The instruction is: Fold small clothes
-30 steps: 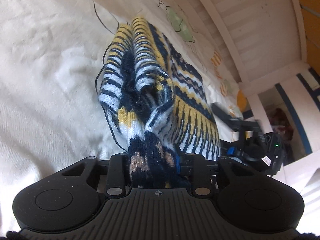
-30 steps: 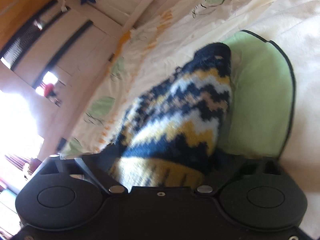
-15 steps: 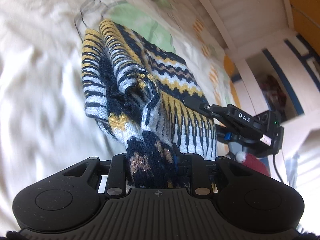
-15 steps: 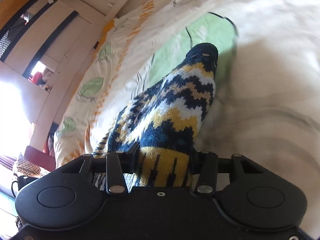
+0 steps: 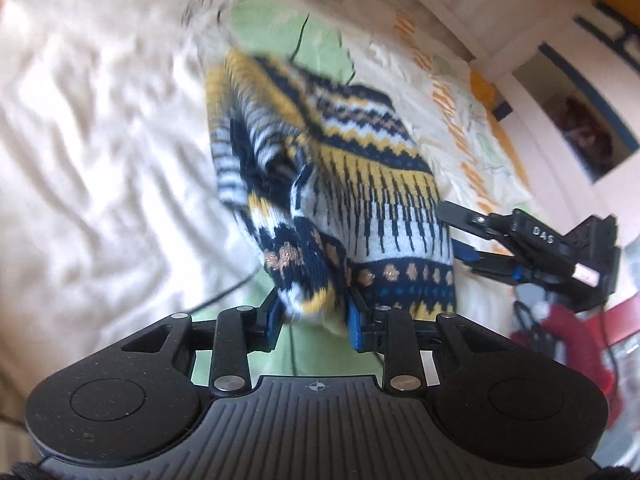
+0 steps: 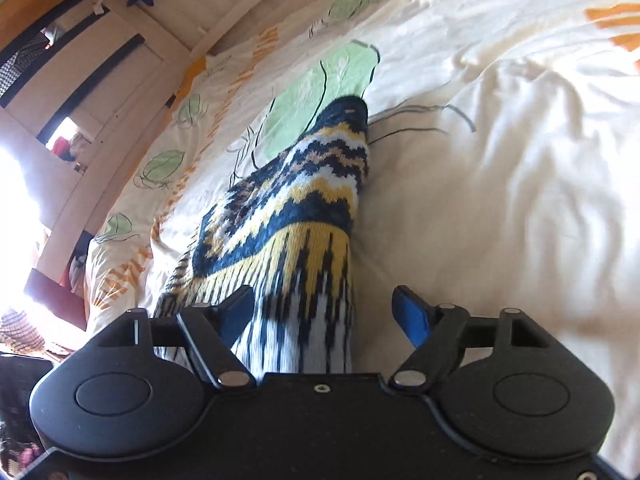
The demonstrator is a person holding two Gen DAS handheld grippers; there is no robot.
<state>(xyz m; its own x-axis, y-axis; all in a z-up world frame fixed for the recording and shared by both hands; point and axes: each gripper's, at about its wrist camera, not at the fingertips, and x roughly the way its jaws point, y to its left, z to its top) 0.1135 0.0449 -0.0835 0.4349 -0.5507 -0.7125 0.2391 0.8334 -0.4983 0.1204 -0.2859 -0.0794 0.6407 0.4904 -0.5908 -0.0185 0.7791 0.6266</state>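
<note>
A small knitted sweater (image 5: 360,184) in navy, yellow and pale blue lies folded on a cream bed cover (image 5: 100,160). My left gripper (image 5: 312,316) is open, its blue pads on either side of the sweater's bunched sleeve cuff (image 5: 304,280). The right gripper shows at the right of the left wrist view (image 5: 460,232), open at the sweater's edge. In the right wrist view the sweater (image 6: 296,208) runs between the jaws of my right gripper (image 6: 324,312), which stand wide apart and do not touch it.
The cover (image 6: 520,200) has green leaf prints (image 6: 316,92) and orange marks. A white slatted bed frame (image 6: 224,0) and a white cupboard (image 6: 80,80) stand beyond the bed. Red things and cables (image 5: 568,332) lie off the bed's edge.
Both grippers have opened and let go of the sweater. The sweater has come down to rest on the cover, and both grippers have drawn back a little.
</note>
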